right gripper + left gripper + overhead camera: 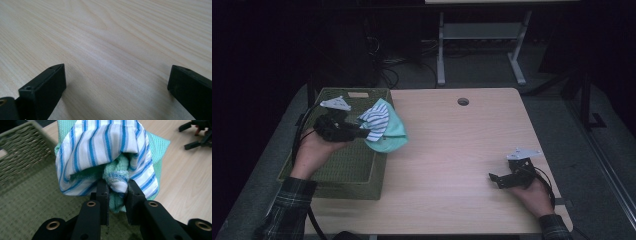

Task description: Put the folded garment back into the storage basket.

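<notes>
My left gripper is shut on a bundle of cloth: a white towel with blue stripes wrapped over a mint green cloth. The bundle hangs in the air over the right rim of the woven green basket. On the right side of the wooden table my right gripper rests low, jaws wide open with nothing between them. That gripper also appears far off in the left gripper view.
The basket stands on the table's left part, reaching its left and front edges. A round cable hole lies near the far edge. Beyond the table are a desk frame's white legs and cables on the floor.
</notes>
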`<state>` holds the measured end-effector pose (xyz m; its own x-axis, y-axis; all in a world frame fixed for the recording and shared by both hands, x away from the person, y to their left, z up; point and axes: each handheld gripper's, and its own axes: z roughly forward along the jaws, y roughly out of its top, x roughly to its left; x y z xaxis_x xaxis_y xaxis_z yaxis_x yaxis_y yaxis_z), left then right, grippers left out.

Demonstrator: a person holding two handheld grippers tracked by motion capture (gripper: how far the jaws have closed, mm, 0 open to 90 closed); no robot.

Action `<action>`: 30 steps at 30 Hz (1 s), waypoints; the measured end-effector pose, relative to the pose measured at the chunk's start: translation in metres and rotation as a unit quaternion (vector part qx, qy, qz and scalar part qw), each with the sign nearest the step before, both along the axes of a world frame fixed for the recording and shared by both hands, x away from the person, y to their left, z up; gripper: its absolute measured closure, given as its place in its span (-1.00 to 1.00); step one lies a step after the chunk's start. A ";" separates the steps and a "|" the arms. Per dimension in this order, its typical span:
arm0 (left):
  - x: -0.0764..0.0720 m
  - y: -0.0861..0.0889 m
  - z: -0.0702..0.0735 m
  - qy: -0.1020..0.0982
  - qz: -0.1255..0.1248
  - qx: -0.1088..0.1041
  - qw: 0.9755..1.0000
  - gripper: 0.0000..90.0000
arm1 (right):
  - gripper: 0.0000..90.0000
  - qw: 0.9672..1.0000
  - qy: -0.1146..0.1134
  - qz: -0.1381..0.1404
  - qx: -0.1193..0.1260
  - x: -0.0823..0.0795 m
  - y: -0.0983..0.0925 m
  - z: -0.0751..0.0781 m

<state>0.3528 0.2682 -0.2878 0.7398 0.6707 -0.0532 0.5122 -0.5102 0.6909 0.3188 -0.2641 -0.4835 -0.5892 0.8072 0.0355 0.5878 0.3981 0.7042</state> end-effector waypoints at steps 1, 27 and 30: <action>0.000 0.004 0.000 0.000 0.005 -0.001 1.000 0.67 | -0.97 1.000 0.000 0.000 0.000 0.000 0.000 0.000; 0.003 0.083 -0.027 0.016 0.125 0.001 0.992 0.67 | -0.97 1.000 0.000 0.000 0.000 0.000 0.000 0.000; 0.005 0.087 -0.034 0.021 0.132 0.001 0.991 0.67 | -0.97 1.000 0.000 0.000 0.000 0.000 0.000 0.000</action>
